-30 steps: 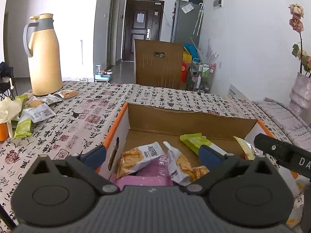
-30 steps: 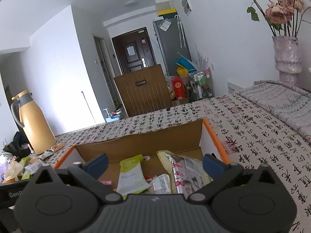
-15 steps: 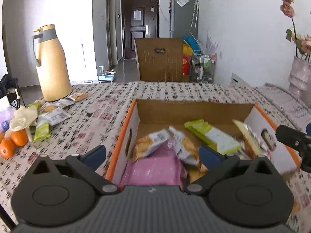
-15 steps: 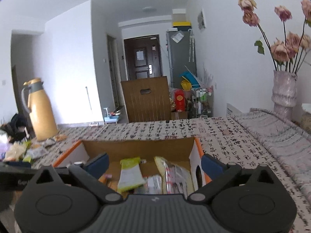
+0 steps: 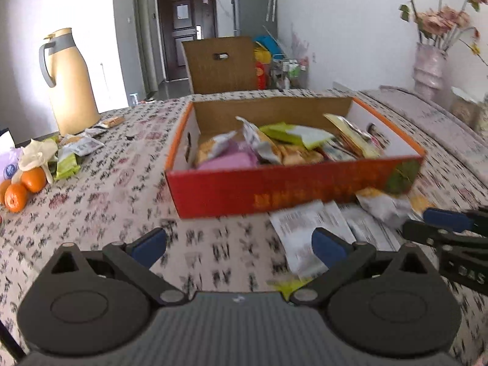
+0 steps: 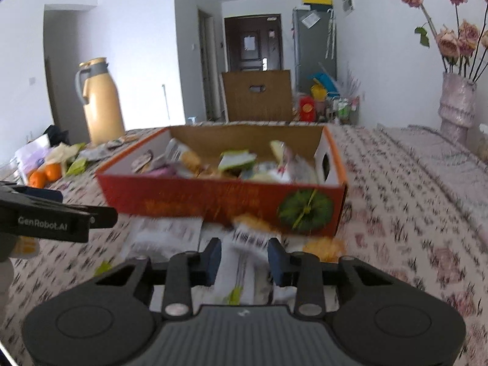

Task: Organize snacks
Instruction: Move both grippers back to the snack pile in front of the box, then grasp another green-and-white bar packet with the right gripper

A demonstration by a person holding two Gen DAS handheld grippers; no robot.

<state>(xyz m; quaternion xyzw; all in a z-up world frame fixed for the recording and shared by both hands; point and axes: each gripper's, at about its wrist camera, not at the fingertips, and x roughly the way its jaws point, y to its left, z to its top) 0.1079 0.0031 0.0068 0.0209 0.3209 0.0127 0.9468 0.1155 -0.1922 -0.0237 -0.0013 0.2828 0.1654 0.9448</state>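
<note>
An orange cardboard box [image 5: 292,192] [image 6: 213,198] stands on the patterned tablecloth and holds several snack packets [image 5: 274,149]. More packets [image 5: 308,222] lie on the cloth before its front wall. My left gripper [image 5: 239,244] hangs open over bare cloth in front of the box, nothing between its fingers; the right wrist view shows it at the left [image 6: 61,216]. My right gripper [image 6: 244,256] is closing, jaws narrow, with a white barcoded snack packet [image 6: 247,239] between its pads. In the left wrist view it enters from the right [image 5: 427,225], its tips at that crumpled packet [image 5: 381,204].
A tan thermos jug [image 5: 71,82] stands at the far left of the table. Oranges [image 5: 24,186] and loose snack packets [image 5: 70,158] lie in front of it. A vase of dried flowers [image 5: 430,67] is at the far right, a brown carton [image 5: 222,64] behind the table.
Both grippers drew back from above the box to the cloth in front of it. The right jaws went from wide open to narrow around a white packet.
</note>
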